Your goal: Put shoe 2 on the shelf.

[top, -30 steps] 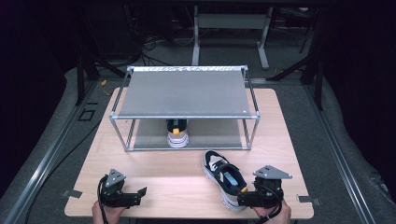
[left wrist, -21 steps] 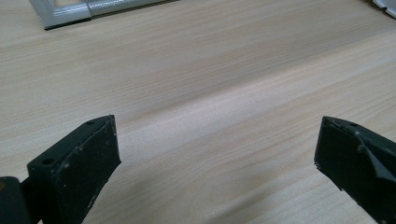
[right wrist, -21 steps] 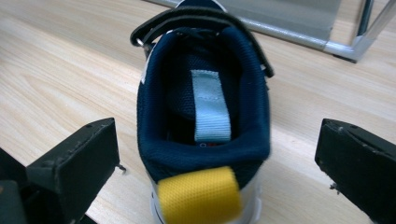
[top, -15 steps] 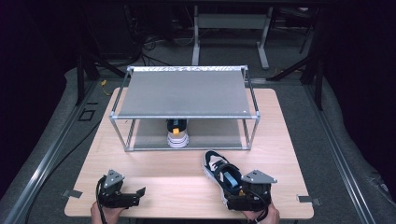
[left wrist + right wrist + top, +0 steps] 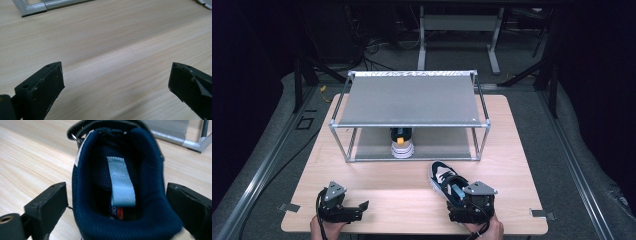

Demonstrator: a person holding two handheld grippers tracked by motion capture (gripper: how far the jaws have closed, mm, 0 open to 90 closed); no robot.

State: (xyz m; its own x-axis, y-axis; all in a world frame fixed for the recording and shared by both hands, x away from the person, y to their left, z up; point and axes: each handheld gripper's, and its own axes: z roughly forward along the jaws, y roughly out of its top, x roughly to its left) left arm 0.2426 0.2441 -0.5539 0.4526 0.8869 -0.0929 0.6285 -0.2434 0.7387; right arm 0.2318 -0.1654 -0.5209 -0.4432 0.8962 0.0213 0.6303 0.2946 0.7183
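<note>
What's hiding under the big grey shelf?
Under the shelf stands a shoe with a white sole and an orange patch, on the lower board. The shelf top covers its back part.

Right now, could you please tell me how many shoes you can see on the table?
2. One shoe stands under the metal rack, on its lower shelf. The other shoe lies on the table in front, between the right gripper's fingers. None seem hidden.
</note>
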